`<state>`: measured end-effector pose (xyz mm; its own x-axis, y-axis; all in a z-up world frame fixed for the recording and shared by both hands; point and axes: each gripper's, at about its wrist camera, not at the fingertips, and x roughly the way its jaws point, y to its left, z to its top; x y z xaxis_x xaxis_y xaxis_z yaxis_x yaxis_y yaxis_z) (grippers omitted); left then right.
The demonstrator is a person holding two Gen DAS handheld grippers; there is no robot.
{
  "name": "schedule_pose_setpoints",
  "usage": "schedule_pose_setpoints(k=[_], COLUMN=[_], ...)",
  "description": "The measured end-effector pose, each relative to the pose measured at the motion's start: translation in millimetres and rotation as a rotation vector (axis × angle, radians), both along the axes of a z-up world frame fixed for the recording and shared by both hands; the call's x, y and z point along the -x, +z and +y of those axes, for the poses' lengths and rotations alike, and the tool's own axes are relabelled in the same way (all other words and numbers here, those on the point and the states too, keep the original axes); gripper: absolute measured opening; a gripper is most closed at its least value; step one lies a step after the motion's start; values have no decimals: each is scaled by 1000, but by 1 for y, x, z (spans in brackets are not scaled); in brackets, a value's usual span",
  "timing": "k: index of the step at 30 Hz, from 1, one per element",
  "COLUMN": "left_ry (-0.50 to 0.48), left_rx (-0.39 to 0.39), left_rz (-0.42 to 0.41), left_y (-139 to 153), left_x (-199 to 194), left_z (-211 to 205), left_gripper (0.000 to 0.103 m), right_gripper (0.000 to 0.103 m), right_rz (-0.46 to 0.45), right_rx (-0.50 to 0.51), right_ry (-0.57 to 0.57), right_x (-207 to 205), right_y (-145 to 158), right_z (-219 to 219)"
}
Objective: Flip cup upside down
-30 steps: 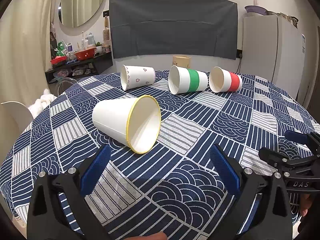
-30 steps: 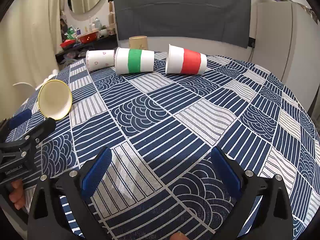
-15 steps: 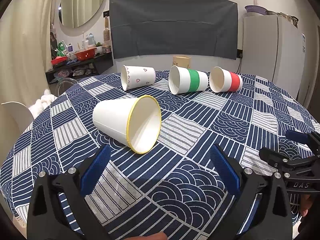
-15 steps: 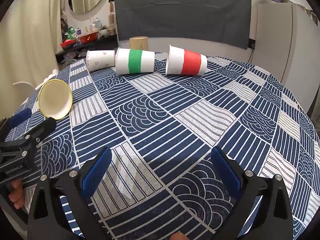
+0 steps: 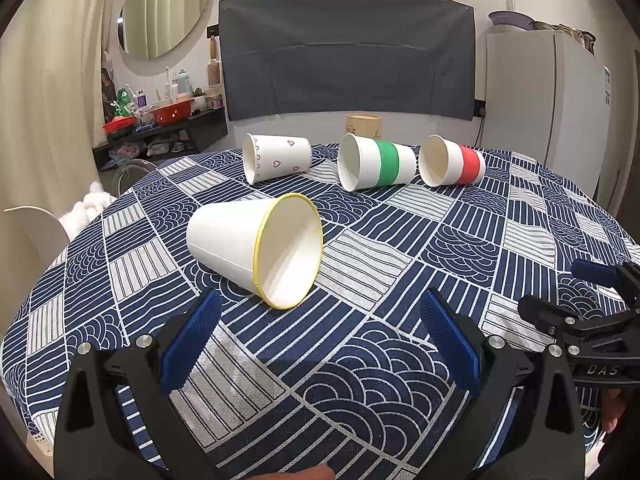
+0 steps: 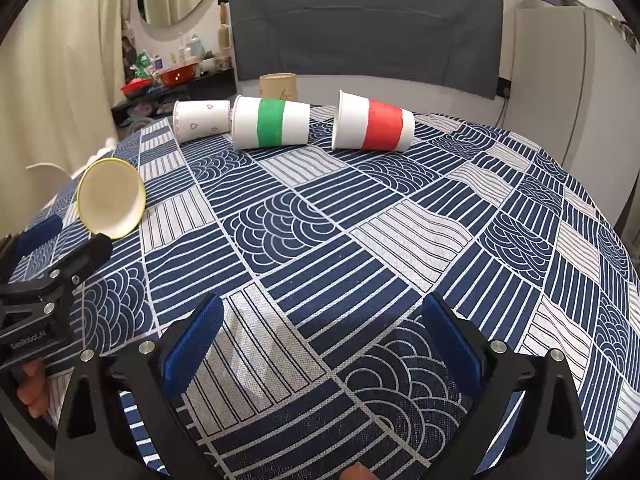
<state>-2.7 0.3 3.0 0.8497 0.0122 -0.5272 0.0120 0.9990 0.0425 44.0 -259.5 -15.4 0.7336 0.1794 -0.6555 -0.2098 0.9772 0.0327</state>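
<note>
On the patterned desk [image 5: 400, 360], a yellow-rimmed paper cup [image 5: 256, 248] lies on its side just ahead of the left gripper [image 5: 320, 336], whose jaws are spread and empty. Farther back lie heart-print [image 5: 278, 157], green-banded [image 5: 378, 162] and red-banded [image 5: 452, 166] cups, with what seems a tan canister [image 5: 363, 125] behind. The right gripper [image 6: 322, 338], also released, hovers low over bare cloth.

Paper cups lying on side: 4 — 1 w/ yellow rim [image 5: 256, 248], 1 w/ heart print [image 5: 277, 157], 1 w/ green band [image 5: 376, 162], 1 w/ red band [image 5: 452, 161]. Upright tan cup [image 5: 363, 125]: 1, at far edge. Grippers: 2 — left gripper [image 5: 320, 340], right gripper [image 6: 322, 340]. Patterned tablecloth [image 5: 460, 232]: 1. Round mirror [image 5: 164, 8]: 1. Fridge [image 5: 540, 92]: 1.
</note>
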Motion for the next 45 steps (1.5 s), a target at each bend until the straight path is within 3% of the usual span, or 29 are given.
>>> schedule_pose_setpoints(k=[35, 45], left_ry=[-2, -21], left_rx=[-7, 20], left_rz=[-7, -84], left_y=[-1, 6], left_x=[1, 12], left_z=[-2, 0], left_gripper=[97, 97], right_gripper=[95, 95], right_rz=[-1, -14], right_rx=[-14, -30], right_ry=[6, -61], right_x=[0, 0], right_y=[0, 3], right_z=[-1, -10])
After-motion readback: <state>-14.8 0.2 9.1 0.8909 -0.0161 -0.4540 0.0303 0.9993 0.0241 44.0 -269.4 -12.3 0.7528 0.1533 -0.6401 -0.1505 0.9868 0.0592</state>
